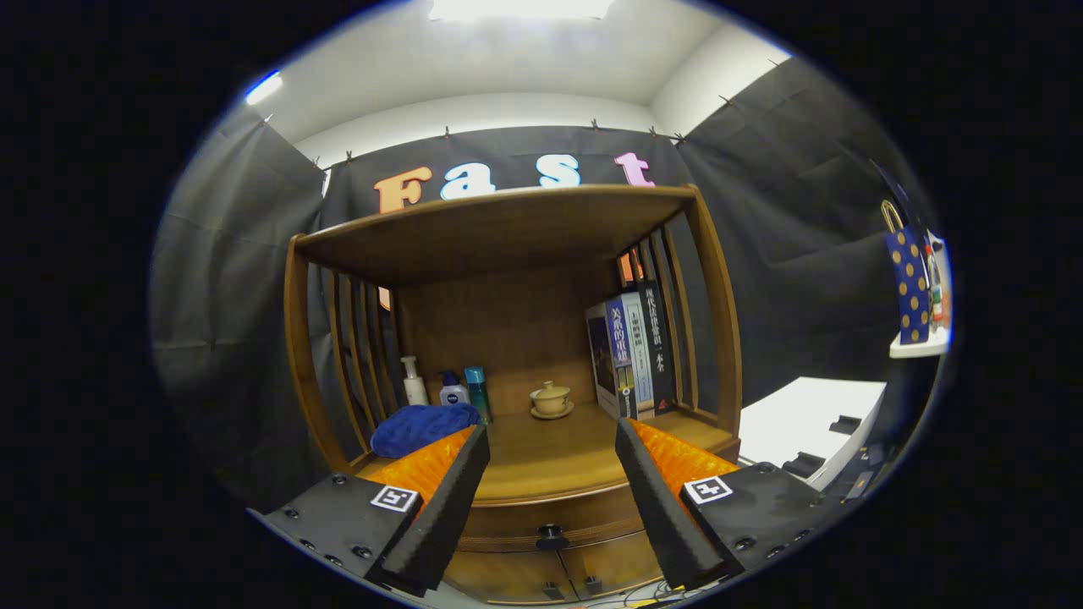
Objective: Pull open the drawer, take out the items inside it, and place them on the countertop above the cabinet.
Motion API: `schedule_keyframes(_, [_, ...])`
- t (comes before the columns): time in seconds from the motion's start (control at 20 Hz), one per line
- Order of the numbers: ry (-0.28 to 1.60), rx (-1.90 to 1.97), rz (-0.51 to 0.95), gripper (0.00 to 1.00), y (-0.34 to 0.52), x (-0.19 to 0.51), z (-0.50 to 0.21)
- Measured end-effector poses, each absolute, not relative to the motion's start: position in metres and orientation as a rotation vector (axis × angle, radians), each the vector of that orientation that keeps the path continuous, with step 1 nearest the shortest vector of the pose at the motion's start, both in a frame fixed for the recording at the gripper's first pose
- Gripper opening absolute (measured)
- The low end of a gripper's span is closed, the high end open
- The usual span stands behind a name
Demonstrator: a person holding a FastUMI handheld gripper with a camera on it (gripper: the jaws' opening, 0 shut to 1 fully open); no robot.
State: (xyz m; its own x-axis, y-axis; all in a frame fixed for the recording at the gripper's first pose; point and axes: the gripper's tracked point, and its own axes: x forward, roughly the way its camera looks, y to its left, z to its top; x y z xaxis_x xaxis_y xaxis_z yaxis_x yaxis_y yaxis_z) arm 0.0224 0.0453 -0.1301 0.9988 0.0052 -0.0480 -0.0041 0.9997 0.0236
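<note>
The tool (pixel 552 444) hangs released, fingers spread wide, nothing between them. Below and between the fingers sits the closed drawer (pixel 550 518) with its dark knob (pixel 551 534) (untouched). Above it, the wooden surface (pixel 541 461) carries a blue cloth (pixel 420 427), bottles, a lidded cup (pixel 551 398) and books (pixel 633 351).

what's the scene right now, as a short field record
gripper: open, nothing between the fingers
drawer: shut, dark knob low between the fingers
countertop: blue cloth, three bottles, lidded cup on saucer, upright books
task stage: drawer not yet pulled
</note>
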Motion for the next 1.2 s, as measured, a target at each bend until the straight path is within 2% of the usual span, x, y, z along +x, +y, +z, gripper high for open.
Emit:
schedule_keyframes(0.8, [0.289, -0.094, 0.016, 0.99, 0.033, 0.076, -0.321])
schedule_keyframes(1.2, [0.349, -0.031, 0.034, 0.77, 0.031, 0.089, -0.353])
